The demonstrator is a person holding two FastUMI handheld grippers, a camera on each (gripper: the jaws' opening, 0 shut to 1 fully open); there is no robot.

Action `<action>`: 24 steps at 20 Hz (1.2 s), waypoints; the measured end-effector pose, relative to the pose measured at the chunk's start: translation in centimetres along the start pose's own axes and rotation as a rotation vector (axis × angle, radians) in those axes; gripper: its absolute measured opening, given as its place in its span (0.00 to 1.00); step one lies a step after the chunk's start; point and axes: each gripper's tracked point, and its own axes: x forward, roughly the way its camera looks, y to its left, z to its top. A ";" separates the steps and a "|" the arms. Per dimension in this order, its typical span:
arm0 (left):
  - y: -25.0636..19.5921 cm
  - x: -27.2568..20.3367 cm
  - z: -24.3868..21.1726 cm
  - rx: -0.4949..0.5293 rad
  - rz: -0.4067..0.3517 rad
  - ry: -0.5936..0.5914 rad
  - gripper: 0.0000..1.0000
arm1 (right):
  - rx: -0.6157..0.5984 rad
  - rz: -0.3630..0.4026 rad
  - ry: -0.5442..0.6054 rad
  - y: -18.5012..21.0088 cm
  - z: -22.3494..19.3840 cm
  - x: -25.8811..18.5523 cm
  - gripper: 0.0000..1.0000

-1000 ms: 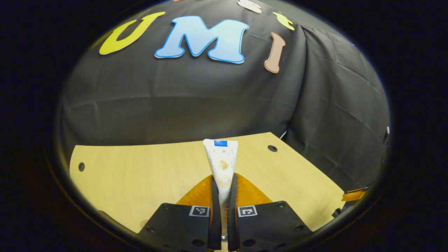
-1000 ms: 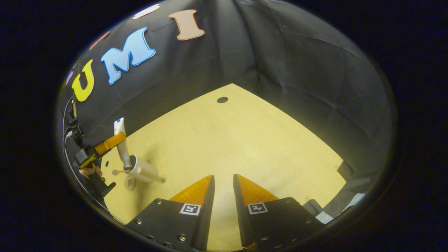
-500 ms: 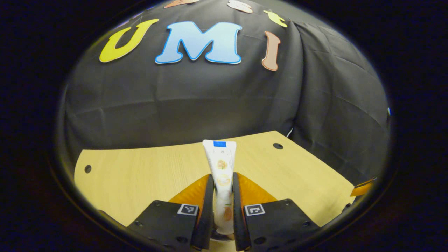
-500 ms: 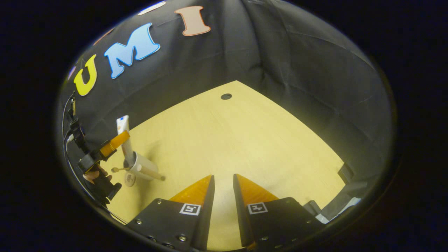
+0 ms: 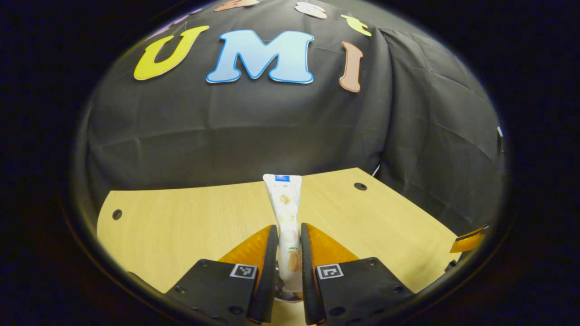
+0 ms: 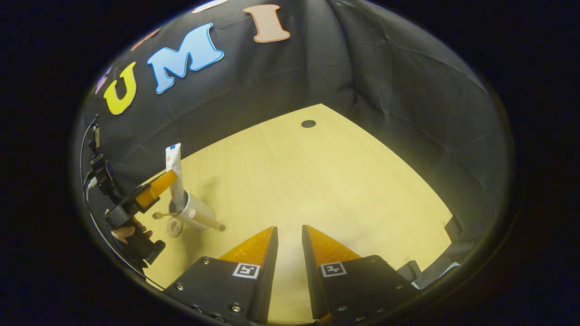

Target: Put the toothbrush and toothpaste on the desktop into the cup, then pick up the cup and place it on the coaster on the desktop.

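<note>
toothpaste [image 6: 174,170] upright in cup [image 6: 197,213]; coaster [image 6: 173,227] just beside cup, on desktop [image 6: 317,181].

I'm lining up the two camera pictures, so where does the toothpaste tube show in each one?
Left gripper view: toothpaste tube at bottom centre, upright between that gripper's own jaws.
Right gripper view: the tube at far left, standing in the white cup.
Shared landmark: the dark round hole in the desktop's far corner.

No readable text, brand or number can be made out. Print on the toothpaste tube [image 5: 288,222] standing between the left gripper's [image 5: 288,237] jaws is too small to read. Square coded markers [image 6: 245,270] are carried just behind each jaw; no characters are shown.
</note>
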 end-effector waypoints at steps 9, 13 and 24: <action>-0.2 -1.5 -0.4 0.035 0.022 -0.005 0.34 | -0.002 0.015 0.011 1.2 -0.6 0.3 0.34; 0.0 -2.1 -0.2 0.053 0.032 -0.013 0.39 | -0.018 0.029 0.011 2.1 -0.6 0.4 0.34; 1.2 -3.2 -1.3 0.015 0.052 -0.007 0.38 | -0.060 0.066 0.016 4.0 -0.9 1.1 0.34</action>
